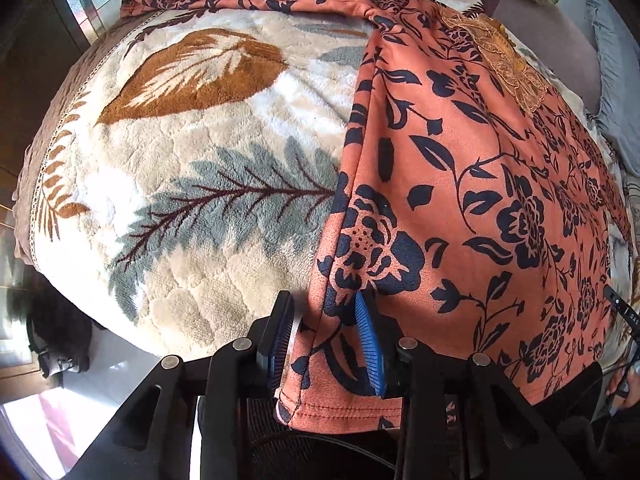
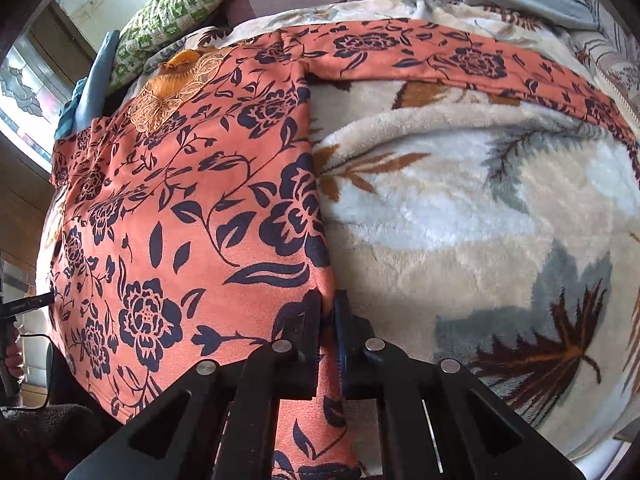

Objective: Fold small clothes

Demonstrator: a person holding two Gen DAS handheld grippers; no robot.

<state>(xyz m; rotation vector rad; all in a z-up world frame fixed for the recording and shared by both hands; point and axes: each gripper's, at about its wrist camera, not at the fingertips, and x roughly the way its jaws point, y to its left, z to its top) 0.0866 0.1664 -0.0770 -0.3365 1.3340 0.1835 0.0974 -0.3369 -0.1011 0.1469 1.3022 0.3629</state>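
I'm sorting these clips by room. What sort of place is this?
Most likely a bedroom: the orange floral garment lies spread on a plush leaf-patterned blanket over what looks like a bed, with a green patterned pillow at its far end and a patterned-glass window beside it.

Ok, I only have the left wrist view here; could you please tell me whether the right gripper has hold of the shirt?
Observer: Yes, the right gripper is closed on the near side edge of the shirt, close to the hem.
Operator: Thank you. And where is the sleeve on that side, please?
Observer: That sleeve lies stretched out across the blanket, pointing away from the body of the shirt and not folded in.
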